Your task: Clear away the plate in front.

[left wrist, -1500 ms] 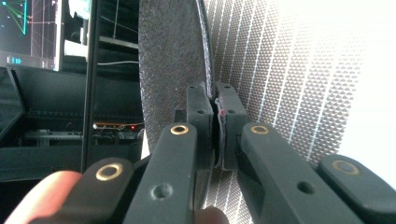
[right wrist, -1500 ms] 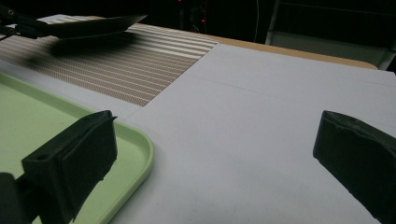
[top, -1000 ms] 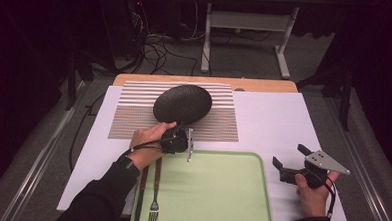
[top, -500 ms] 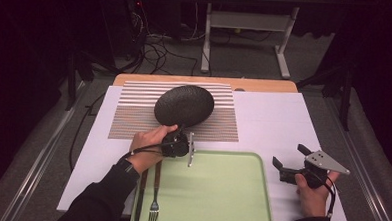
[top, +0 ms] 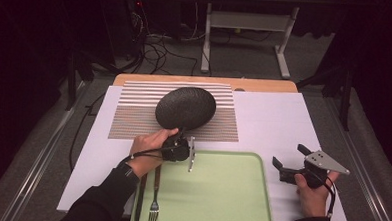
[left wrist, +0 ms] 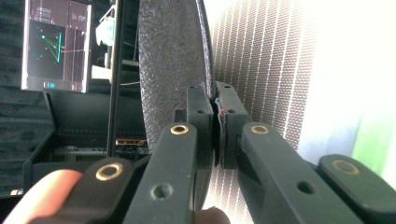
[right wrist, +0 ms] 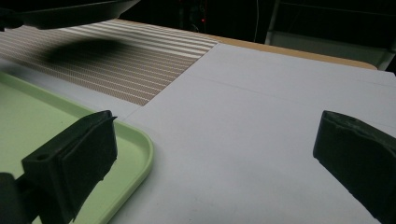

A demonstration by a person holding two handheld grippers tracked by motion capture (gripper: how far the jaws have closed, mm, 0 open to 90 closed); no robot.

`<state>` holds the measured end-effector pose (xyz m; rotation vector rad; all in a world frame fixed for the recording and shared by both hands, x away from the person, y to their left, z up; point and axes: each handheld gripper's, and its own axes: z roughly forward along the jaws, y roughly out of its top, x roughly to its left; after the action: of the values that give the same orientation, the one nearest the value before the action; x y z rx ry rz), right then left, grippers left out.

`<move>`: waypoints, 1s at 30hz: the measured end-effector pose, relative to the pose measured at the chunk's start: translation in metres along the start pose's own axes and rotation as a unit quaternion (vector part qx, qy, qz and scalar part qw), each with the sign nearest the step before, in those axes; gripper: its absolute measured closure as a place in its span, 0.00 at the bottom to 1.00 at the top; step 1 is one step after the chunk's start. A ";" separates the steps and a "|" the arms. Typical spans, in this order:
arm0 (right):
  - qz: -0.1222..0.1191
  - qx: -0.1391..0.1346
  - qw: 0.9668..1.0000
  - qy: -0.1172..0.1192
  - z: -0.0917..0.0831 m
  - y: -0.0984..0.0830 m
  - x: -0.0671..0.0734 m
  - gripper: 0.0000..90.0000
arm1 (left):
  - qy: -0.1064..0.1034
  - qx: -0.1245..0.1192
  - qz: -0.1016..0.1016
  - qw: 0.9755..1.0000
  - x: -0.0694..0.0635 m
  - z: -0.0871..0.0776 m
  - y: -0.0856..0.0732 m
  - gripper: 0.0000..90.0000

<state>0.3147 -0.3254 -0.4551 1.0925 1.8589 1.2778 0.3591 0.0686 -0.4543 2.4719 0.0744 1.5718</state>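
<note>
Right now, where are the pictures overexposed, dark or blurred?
Left gripper view: the striped mat washes out to white at the right. High view: the floor behind the table is dark. Right gripper view: the black plate casts a soft shadow, and the near jaws are blurred.

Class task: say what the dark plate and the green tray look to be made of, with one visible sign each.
Plate: probably stoneware or matte ceramic; its dark surface looks finely speckled and dull. Tray: likely plastic; even pale green, smooth, with a rounded moulded rim.
</note>
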 end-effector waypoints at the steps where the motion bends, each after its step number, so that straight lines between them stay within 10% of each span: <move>1: 0.000 0.000 1.000 0.000 0.000 0.000 0.000 0.00 | -0.001 -0.001 0.000 1.000 -0.001 -0.001 0.000 0.93; 30: -0.001 0.000 1.000 0.000 0.000 0.000 0.000 0.00 | 0.010 -0.030 0.012 0.999 -0.016 -0.033 0.012 0.93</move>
<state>0.3147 -0.3252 -0.4551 1.0905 1.8597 1.2771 0.3220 0.0596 -0.4526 2.4216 -0.0006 1.5840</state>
